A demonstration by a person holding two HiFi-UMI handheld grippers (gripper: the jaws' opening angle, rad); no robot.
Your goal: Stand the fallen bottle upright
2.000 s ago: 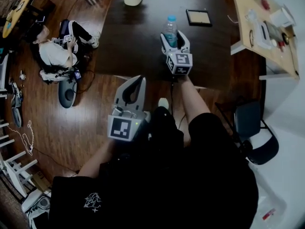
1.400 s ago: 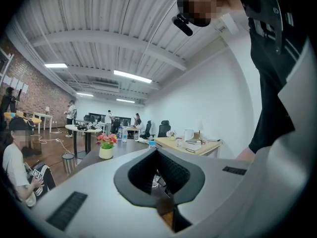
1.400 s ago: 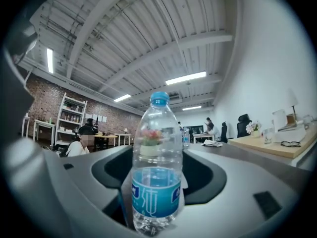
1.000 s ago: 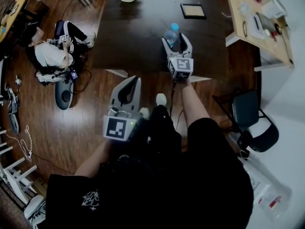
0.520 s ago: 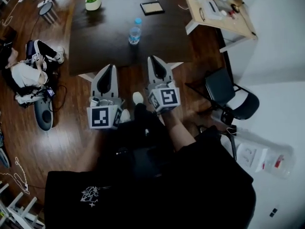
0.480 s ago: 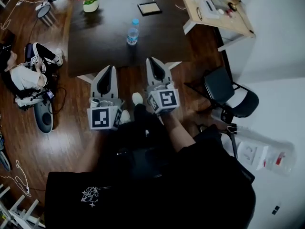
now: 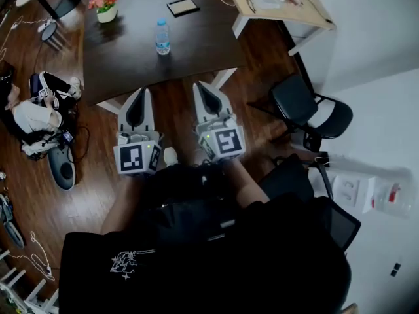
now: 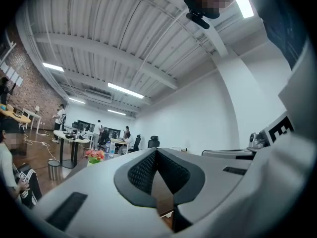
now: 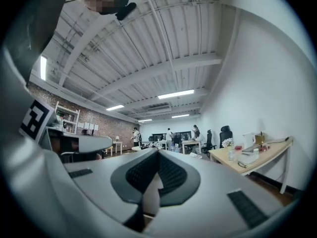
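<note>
Already the bottle (image 7: pixel 162 36) stands upright, cap up, near the middle of the dark table (image 7: pixel 203 51), well in from every edge and apart from the flower pot (image 7: pixel 105 6) and the flat frame (image 7: pixel 183 6) toward the far edge. By my reading the task's one step is done, which explains how the tools are held. Both hover side by side off the table's near edge, over the wooden floor (image 7: pixel 91 182) and well apart from the bottle. The left gripper (image 7: pixel 138 97) has its jaws pressed together with nothing between them, as its own view shows. The right gripper (image 7: pixel 201 90) is likewise closed and empty. Neither touches anything, so the bottle stands on its own base, unsupported.
</note>
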